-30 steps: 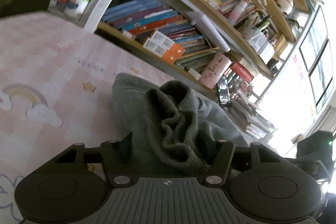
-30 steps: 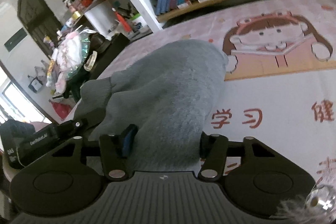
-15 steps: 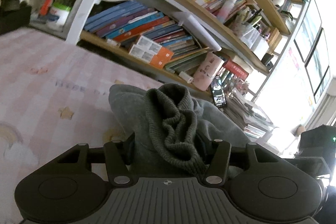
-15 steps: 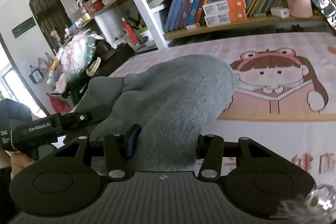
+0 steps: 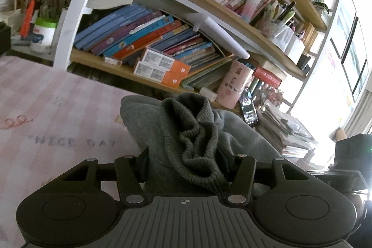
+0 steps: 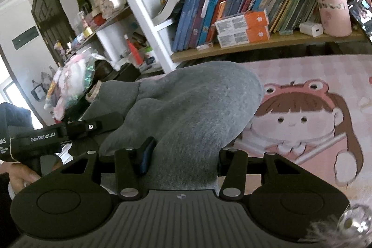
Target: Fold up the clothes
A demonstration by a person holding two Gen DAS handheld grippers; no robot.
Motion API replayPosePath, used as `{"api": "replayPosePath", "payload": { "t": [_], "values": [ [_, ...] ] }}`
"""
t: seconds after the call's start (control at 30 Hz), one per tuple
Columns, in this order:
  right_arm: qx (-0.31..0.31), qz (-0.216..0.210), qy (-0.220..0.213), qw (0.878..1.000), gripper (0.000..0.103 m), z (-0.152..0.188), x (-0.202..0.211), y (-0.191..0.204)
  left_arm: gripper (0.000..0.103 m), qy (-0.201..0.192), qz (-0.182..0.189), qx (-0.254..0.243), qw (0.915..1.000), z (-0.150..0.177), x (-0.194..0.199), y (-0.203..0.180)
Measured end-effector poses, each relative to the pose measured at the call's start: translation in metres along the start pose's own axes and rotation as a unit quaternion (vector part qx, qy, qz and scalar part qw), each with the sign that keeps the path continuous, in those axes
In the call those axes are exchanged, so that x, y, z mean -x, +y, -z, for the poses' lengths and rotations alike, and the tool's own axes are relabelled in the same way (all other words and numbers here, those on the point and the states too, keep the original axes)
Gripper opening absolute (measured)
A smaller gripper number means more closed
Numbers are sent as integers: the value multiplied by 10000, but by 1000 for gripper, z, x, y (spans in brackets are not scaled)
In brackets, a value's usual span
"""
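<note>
A grey knit garment (image 5: 186, 131) with a ribbed cuff is bunched between the fingers of my left gripper (image 5: 186, 164), which is shut on it and holds it above the pink mat (image 5: 46, 113). My right gripper (image 6: 183, 155) is shut on another part of the same grey garment (image 6: 190, 108), which drapes forward over the pink cartoon mat (image 6: 313, 122). The cloth hides both grippers' fingertips. The left gripper's body (image 6: 46, 138) shows at the left of the right wrist view.
A bookshelf (image 5: 162, 43) full of books stands just behind the mat, with orange boxes (image 6: 241, 29), a pink cylinder (image 6: 330, 1) and a phone (image 5: 250, 108) on its lowest board. Stacked papers (image 5: 286, 131) lie at the right. Cluttered shelves (image 6: 97, 22) stand at the left.
Both grippers have risen and tilted up with the garment still held. The bookshelf fills more of each view and the mat has dropped lower.
</note>
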State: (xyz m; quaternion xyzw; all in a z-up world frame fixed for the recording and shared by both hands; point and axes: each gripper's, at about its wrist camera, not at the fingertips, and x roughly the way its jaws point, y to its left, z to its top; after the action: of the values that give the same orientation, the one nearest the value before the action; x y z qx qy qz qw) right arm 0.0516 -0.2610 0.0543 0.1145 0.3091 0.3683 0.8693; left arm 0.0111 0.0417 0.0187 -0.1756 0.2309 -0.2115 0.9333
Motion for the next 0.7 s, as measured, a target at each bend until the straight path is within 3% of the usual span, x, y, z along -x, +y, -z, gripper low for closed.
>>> {"api": "replayPosePath", "payload": {
  "t": [0.4, 0.7],
  "values": [
    [9, 120, -59, 9999, 46, -43, -40, -45, 55, 149, -26, -154, 9998, -36, -66, 10],
    [-187, 162, -157, 9996, 46, -72, -75, -78, 55, -14, -39, -74, 10000, -64, -112, 28]
  ]
}}
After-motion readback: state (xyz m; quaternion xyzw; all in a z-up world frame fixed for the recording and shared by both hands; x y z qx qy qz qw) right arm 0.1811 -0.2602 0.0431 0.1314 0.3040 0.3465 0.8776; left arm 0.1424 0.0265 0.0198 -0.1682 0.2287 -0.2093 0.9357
